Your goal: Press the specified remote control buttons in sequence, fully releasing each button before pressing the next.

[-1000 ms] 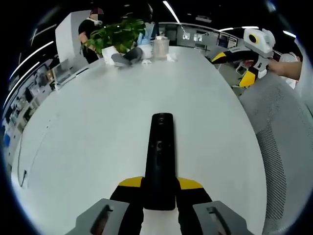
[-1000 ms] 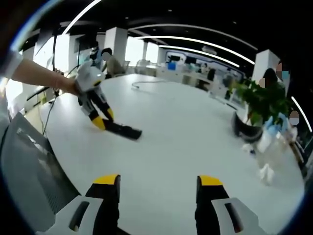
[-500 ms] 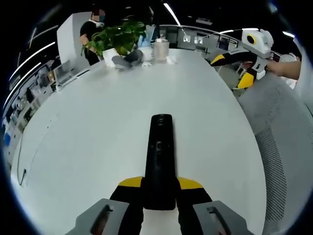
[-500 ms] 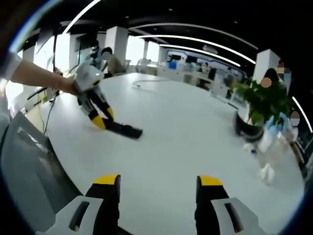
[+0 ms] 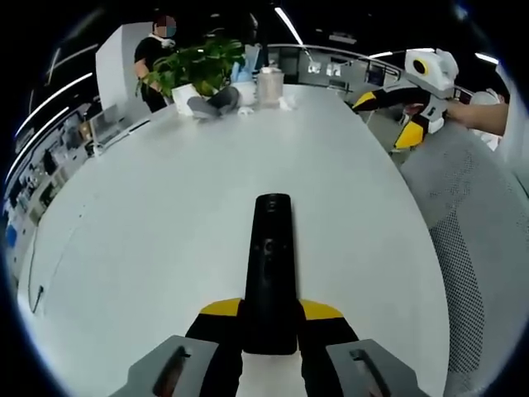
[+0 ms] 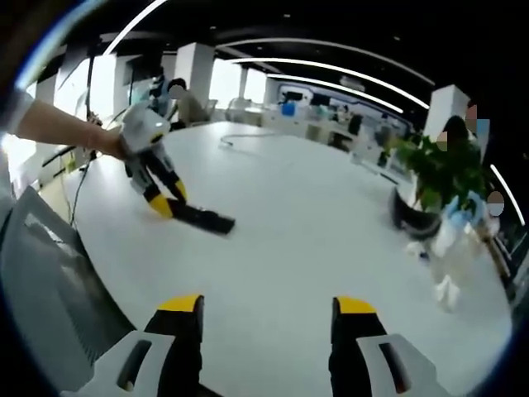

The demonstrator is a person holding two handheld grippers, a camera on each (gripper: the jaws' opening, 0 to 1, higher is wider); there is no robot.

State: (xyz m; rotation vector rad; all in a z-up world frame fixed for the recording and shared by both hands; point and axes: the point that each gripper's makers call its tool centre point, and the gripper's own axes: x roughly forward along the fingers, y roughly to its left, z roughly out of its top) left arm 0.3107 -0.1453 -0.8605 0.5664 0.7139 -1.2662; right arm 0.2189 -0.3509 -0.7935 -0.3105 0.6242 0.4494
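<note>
Remote (image 5: pixel 271 265) sits clamped in left gripper (image 5: pixel 270 318) on the table (image 5: pixel 149 215). Right gripper (image 6: pixel 269 310) hangs wide open, empty, well apart. Risk: a press from that range lands on the wrong button.

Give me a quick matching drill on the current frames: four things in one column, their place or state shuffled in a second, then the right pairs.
Things:
1. remote control
2. left gripper
3. right gripper
4. potted plant

Places or states:
A. jaws apart, nothing between them, over the white table
B. at the table's far end, beside a clear container
C. long, black, its near end between yellow-tipped jaws
D. shut on the black bar, which points away along the tabletop

Pairs: 1-C, 2-D, 3-A, 4-B
</note>
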